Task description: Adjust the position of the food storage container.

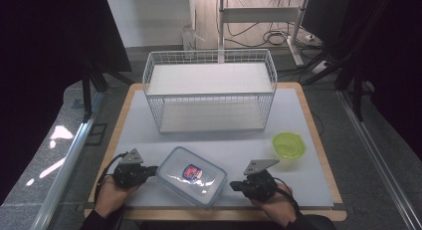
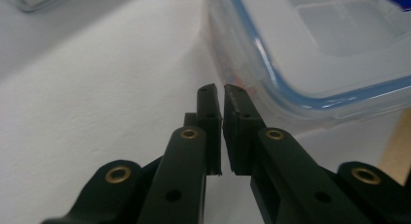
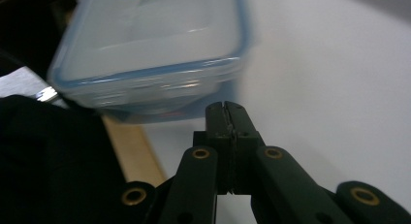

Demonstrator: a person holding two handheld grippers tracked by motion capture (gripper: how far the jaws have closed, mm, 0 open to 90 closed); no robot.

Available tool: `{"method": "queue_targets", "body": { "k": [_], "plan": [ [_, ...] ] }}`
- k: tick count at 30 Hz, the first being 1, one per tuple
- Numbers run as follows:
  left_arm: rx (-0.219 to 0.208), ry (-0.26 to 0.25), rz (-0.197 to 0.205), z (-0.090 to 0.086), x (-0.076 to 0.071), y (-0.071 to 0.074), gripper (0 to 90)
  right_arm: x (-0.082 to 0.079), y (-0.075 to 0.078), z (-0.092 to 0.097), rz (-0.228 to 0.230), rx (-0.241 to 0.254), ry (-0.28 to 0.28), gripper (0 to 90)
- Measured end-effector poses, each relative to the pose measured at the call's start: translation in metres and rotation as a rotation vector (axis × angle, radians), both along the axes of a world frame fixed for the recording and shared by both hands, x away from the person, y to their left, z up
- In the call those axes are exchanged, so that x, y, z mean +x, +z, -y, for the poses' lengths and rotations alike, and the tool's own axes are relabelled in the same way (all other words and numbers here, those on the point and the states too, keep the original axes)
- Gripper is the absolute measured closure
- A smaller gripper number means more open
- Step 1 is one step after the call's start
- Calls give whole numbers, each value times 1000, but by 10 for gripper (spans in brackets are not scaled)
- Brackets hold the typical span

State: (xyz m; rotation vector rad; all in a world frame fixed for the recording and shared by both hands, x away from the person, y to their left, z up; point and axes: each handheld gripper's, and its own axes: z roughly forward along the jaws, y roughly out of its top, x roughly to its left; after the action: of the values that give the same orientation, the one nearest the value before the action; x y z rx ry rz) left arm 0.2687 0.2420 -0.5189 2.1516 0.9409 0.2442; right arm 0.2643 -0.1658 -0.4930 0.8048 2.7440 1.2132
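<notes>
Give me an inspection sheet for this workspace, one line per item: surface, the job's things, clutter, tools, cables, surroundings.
Surface: white mat on a wood-edged table, bare between the things.
Job's things: clear lidded container with a blue seal and a label, lying at the front edge between both tools.
Clutter: white wire basket at the back; small green bowl at the right.
Tools: left tool shut, empty, tips by the container's left side; right tool shut, empty, just right of the container.
Cables: a black one trails from each tool; more lie on the floor behind.
Surroundings: metal stand legs behind the table, dark at both sides.
</notes>
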Motion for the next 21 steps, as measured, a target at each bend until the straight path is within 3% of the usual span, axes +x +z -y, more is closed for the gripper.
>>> {"method": "queue_targets", "body": {
  "k": [3,8,11,14,21],
  "plan": [
    [9,-21,-6,5,0,0,897,-6,-5,-12,-21,-13,47,897],
    [29,-6,-9,9,-1,1,900,-8,-7,-18,-21,-27,55,897],
    [14,9,-26,14,0,1,900,-1,-6,-12,-29,-11,2,898],
    [17,21,-31,18,0,1,900,2,-6,-9,-29,-15,-18,898],
    [10,6,-45,36,-1,2,900,18,-4,5,19,-38,-109,898]
  ]
}}
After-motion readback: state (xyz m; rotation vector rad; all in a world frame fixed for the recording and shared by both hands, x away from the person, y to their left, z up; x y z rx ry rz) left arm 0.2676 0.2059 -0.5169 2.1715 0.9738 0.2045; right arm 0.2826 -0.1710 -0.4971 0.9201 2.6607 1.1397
